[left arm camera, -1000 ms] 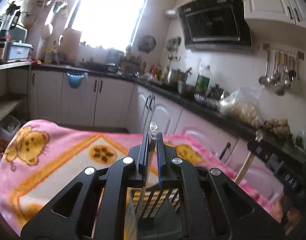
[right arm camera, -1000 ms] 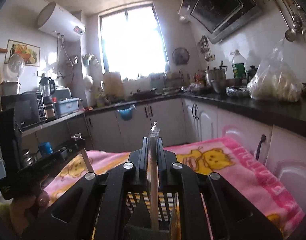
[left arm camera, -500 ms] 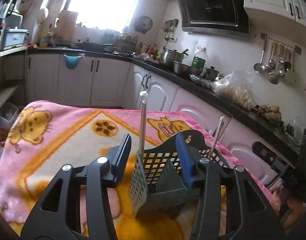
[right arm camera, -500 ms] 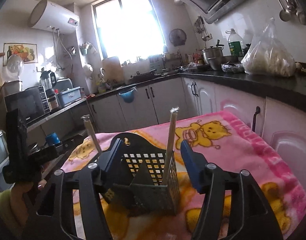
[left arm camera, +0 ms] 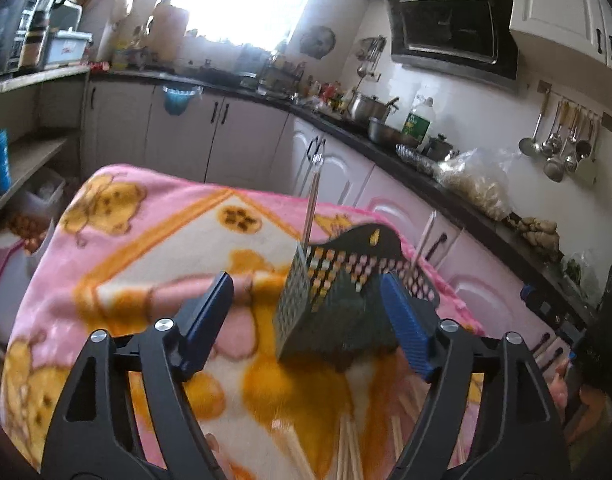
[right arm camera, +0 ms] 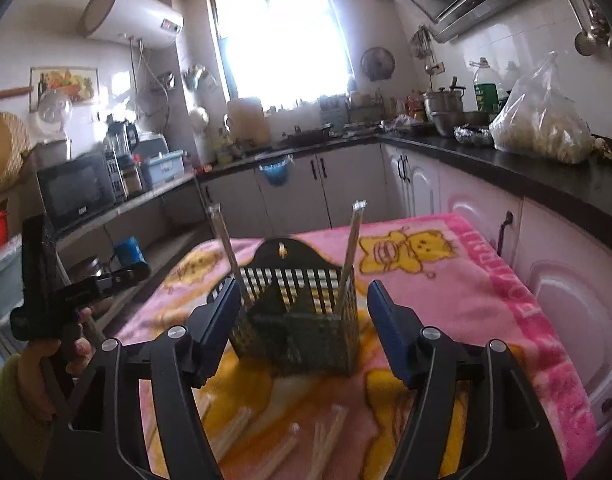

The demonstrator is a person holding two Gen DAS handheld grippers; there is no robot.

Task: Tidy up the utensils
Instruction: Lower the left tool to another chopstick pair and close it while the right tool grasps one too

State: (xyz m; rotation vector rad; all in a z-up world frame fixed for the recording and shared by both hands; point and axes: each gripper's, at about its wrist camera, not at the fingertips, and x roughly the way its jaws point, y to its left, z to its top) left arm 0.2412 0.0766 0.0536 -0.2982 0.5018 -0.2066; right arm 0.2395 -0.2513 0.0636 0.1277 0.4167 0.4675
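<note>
Pink blanket (right arm camera: 446,280) under basket (right arm camera: 294,328) (loose chopsticks (right arm camera: 326,440) nearer)

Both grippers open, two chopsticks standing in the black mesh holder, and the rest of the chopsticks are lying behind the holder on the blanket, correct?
Not quite. The loose chopsticks lie in front of the black mesh holder, on the pink blanket nearest the cameras, as the right wrist view shows. The rest holds: left gripper and right gripper open, two chopsticks standing in it.
</note>
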